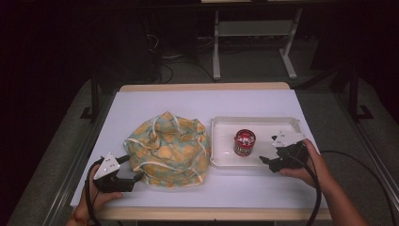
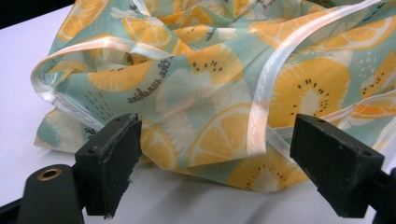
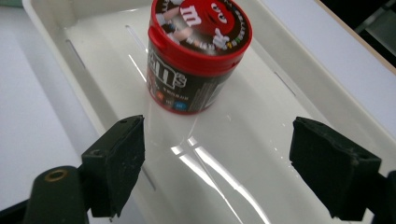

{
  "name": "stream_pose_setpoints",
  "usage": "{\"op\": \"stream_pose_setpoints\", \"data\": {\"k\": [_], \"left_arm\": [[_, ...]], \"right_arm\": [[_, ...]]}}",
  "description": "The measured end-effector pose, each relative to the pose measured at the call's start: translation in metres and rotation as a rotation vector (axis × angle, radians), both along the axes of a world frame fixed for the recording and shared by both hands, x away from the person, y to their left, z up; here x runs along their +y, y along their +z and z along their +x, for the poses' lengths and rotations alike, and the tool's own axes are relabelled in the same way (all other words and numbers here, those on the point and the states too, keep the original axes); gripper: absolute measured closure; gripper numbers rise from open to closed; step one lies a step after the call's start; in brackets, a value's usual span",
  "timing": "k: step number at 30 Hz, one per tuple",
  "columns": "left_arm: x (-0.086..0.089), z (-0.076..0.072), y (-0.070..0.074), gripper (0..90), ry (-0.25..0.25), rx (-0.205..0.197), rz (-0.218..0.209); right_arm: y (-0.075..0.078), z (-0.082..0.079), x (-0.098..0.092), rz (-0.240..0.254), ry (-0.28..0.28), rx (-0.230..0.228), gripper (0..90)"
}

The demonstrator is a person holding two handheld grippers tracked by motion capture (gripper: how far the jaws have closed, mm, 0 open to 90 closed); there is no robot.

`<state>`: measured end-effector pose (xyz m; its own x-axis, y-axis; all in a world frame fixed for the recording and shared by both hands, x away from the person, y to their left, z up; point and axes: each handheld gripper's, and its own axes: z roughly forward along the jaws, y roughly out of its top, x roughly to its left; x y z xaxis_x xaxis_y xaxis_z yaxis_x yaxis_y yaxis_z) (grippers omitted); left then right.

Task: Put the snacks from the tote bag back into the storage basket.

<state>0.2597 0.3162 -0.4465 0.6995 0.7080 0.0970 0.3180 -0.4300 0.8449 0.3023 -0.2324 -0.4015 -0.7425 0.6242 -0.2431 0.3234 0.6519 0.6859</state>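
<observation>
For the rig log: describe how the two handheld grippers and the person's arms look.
Both the left gripper and right gripper are black, each with two blocky black jaws, a grey three-cornered plate with dark dots on top and a trailing black cable. The forearms are bare; an orange band circles the left wrist.

**Fruit-print bag and candy tub on the table**

The crumpled, thin plastic bag printed with orange and kiwi slices on pale green, edged with cream trim (image 1: 168,148) (image 2: 219,93), lies in a loose heap just to the left of the shallow white plastic tray (image 1: 221,141) (image 3: 79,70). The small round dark-brown candy tub with a red lid (image 1: 244,142) (image 3: 196,56) stands upright inside that tray, near its middle, its printed lid shut.
</observation>
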Motion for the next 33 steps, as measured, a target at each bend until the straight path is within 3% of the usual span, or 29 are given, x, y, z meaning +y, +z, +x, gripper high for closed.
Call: {"op": "stream_pose_setpoints", "data": {"k": [12, 17, 33], "left_arm": [[-0.001, 0.000, 0.000, 16.1, 0.001, 0.005, 0.003], [-0.001, 0.001, -0.001, 16.1, -0.001, 0.004, 0.004], [-0.001, 0.000, -0.001, 16.1, 0.001, 0.005, 0.004]], "right_arm": [[-0.014, -0.017, -0.019, 0.021, -0.048, -0.044, 17.1], [-0.017, -0.027, -0.030, 0.072, -0.064, -0.078, 17.1], [-0.034, -0.055, -0.054, 0.220, -0.111, -0.121, 16.9]]}}
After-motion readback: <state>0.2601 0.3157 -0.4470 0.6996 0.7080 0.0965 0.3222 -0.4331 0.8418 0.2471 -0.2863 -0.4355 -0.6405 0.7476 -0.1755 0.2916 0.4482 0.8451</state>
